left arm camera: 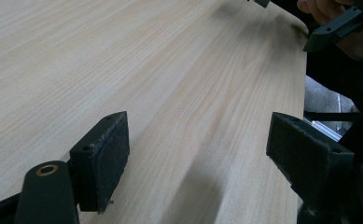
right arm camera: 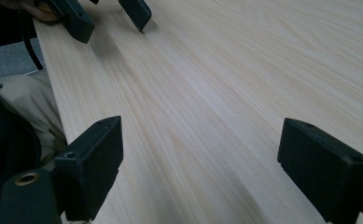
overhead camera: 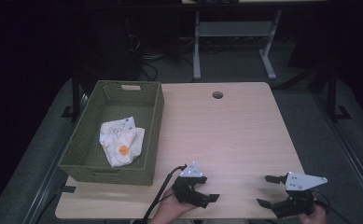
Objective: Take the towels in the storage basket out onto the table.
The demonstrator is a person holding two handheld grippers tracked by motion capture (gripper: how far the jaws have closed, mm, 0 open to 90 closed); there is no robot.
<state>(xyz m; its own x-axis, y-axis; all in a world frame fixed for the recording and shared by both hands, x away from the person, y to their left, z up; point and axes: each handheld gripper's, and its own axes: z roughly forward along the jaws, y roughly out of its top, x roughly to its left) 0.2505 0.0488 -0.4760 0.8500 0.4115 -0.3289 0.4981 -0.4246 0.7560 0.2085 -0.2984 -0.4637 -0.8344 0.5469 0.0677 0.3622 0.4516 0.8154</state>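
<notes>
While cloth [overhead camera: 121, 141] lies in basket [overhead camera: 154, 122], far from fingers [left arm camera: 105, 154].

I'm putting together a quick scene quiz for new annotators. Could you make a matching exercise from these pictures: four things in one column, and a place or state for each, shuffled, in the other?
Things:
1. patterned cloth
2. green woven basket
3. left gripper
4. round hole

Places or states:
A. open, over the near edge of the table, holding nothing
B. in the tabletop near the far edge
C. crumpled inside the basket
D. on the left part of the table

Pairs: 1-C, 2-D, 3-A, 4-B
</notes>
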